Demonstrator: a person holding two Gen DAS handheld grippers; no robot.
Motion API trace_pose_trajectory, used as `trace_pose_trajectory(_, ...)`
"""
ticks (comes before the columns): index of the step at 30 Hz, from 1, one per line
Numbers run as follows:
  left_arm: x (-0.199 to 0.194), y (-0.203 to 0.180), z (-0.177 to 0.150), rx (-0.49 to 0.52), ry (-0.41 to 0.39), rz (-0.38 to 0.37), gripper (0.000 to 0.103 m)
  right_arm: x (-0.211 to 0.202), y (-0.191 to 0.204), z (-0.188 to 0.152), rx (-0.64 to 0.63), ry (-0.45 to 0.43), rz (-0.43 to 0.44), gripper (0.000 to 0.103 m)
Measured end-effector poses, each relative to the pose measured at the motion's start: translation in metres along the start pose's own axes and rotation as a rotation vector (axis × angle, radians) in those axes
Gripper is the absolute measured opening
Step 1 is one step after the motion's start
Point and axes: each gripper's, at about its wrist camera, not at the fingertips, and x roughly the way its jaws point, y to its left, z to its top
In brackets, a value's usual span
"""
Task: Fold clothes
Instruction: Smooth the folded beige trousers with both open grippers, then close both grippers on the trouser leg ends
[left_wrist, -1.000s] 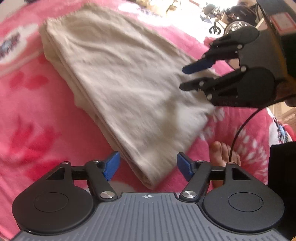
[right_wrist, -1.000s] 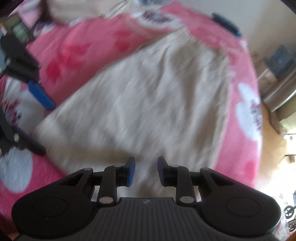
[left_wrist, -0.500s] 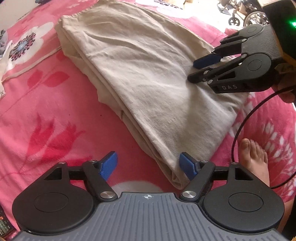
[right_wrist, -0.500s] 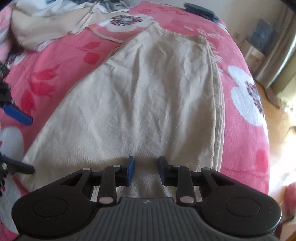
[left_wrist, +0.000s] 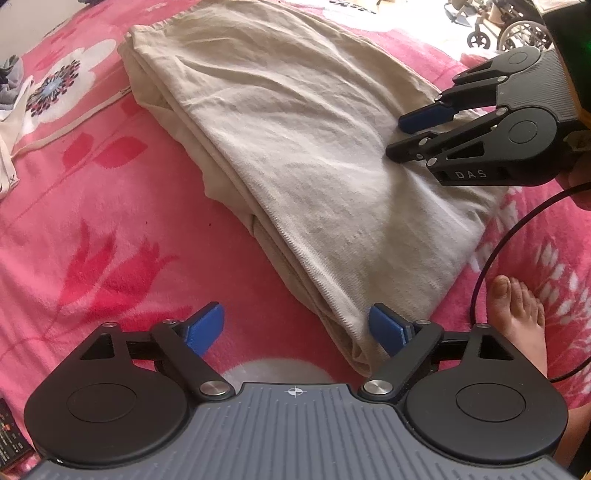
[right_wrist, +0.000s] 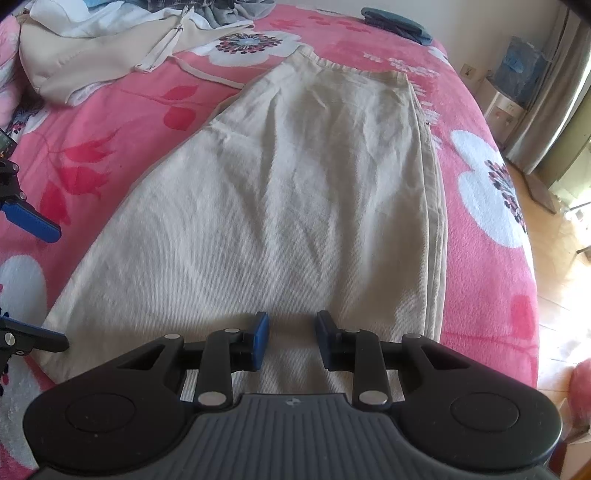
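A beige garment (left_wrist: 295, 147), folded lengthwise, lies flat on the pink flowered blanket (left_wrist: 92, 221). In the left wrist view its near corner sits between the fingers of my left gripper (left_wrist: 295, 328), close to the right blue pad (left_wrist: 388, 328). The jaws are opening wide and neither pad presses the cloth. My right gripper (left_wrist: 395, 138) rests its tips on the garment's near right part. In the right wrist view the right gripper (right_wrist: 291, 332) hovers over the garment (right_wrist: 295, 184) with a narrow gap and nothing pinched. The left gripper's blue finger (right_wrist: 33, 221) shows at the left edge.
A heap of other clothes (right_wrist: 92, 48) lies at the bed's far left, a dark blue item (right_wrist: 395, 24) at the far edge. A person's bare foot (left_wrist: 517, 317) and a black cable (left_wrist: 487, 266) are beside the garment's corner. The bed edge (right_wrist: 528, 258) drops to the floor.
The left gripper's jaws have spread wider around the garment's corner. The right gripper has sunk onto the cloth and rolled a little. The garment lies as before.
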Motion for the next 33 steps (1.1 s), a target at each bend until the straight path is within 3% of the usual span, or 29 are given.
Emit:
trace_pose_trajectory(20,0.002,0.003,-0.002,-0.012,0.001,-0.01,0.093,-0.002,0.0,-0.005,0.004,-0.029,-0.004,0.031)
trace_pose_trajectory(23,-0.002,0.015,-0.005,-0.06,-0.026,-0.096,0.093,-0.017,-0.021,-0.013,0.104,-0.048,0.054,0.039)
trace_pose_trajectory(25,-0.004,0.028,-0.009,-0.11,-0.046,-0.206,0.093,-0.029,-0.039,-0.021,0.189,-0.067,0.103,0.042)
trace_pose_trajectory(29,0.003,0.049,-0.016,-0.216,-0.033,-0.454,0.09,-0.045,-0.101,-0.068,0.507,-0.088,0.168,0.043)
trace_pose_trajectory(33,0.013,0.059,-0.022,-0.287,-0.024,-0.553,0.077,-0.046,-0.144,-0.106,0.762,-0.105,0.243,0.043)
